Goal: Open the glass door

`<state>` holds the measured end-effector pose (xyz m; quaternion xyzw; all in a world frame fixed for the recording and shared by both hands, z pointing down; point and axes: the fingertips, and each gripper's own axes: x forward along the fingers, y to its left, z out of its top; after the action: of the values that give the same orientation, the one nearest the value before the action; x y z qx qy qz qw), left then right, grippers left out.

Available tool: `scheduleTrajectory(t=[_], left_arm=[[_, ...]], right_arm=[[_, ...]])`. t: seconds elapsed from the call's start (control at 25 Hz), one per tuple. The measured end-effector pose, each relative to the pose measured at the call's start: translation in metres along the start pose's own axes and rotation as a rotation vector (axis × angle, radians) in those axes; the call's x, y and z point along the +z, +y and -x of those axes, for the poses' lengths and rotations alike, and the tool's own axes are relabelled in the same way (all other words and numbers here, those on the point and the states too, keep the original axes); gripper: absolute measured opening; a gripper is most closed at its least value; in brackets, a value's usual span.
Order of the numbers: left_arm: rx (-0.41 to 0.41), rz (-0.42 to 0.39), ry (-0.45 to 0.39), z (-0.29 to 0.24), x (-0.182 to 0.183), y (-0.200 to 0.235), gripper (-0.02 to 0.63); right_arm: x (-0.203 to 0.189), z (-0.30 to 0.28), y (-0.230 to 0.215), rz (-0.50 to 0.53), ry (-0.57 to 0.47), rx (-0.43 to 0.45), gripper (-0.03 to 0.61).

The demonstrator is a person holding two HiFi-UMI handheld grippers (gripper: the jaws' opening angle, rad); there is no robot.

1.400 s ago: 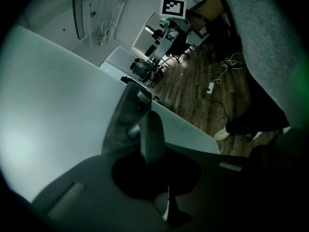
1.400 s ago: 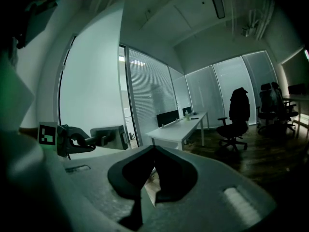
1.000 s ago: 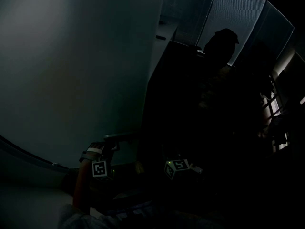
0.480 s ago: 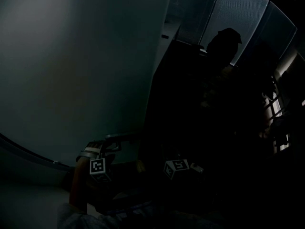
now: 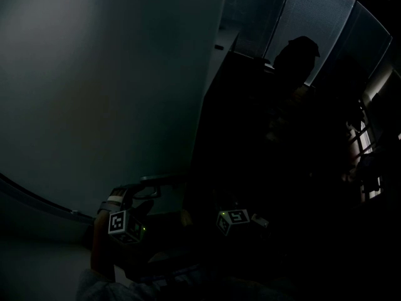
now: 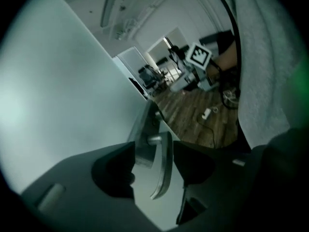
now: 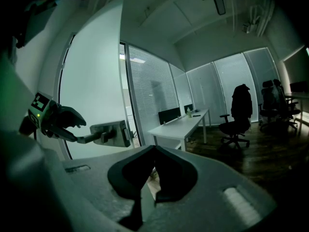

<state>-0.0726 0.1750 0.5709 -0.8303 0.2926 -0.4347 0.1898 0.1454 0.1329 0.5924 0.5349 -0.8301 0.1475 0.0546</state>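
Head view first, and it's dim. The tall frosted glass door [image 5: 94, 93] fills your left side, with the silver metal lever handle [image 5: 164, 179] low down at its dark edge. Your left gripper [image 5: 139, 196] reaches up towards that handle, its marker cube facing you. Your right gripper [image 5: 241, 218] hangs off to the right in deep shadow, well apart from the door.

Over to the left gripper view: the jaws have just been opening and now stand wide apart. The lever runs right between them, off its steel plate [image 6: 140, 146]. Neither pad presses on it, and there's a gap on both sides. Beyond the door's edge you get a wooden floor [image 6: 203, 115] and your right gripper held out over it.

Now the right gripper view: the fingers are together, tips touching, with nothing between them. It looks into an office with a long white desk [image 7: 181, 124], dark office chairs [image 7: 236, 124] and slatted blinds [image 7: 149, 91] on the glass walls. At the left stands the door, free edge towards you. There your left gripper's spread jaws sit around the lever's end.
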Motion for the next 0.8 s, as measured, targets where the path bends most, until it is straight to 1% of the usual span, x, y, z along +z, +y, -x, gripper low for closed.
scheduleTrajectory(t=[0.08, 0.2, 0.4, 0.52, 0.68, 0.8], left_arm=[[0.03, 0.064, -0.072, 0.008, 0.01, 0.006, 0.228], [0.073, 0.155, -0.171, 0.017, 0.024, 0.016, 0.185], [0.158, 0.354, -0.332, 0.024, 0.036, 0.027, 0.106], [0.198, 0.403, -0.385, 0.032, 0.047, 0.038, 0.086], [0.235, 0.473, -0.437, 0.036, 0.053, 0.043, 0.029], [0.275, 0.527, -0.465, 0.037, 0.057, 0.045, 0.004]], right_arm=[[0.001, 0.001, 0.002, 0.002, 0.001, 0.004, 0.002], [0.002, 0.001, 0.003, 0.008, 0.0, 0.004, 0.002], [0.003, 0.005, 0.001, 0.011, -0.013, -0.001, 0.002], [0.006, 0.007, 0.001, 0.008, -0.017, -0.007, 0.002], [0.007, 0.009, 0.006, 0.002, -0.028, -0.006, 0.002], [0.009, 0.012, 0.01, -0.001, -0.038, -0.002, 0.002]])
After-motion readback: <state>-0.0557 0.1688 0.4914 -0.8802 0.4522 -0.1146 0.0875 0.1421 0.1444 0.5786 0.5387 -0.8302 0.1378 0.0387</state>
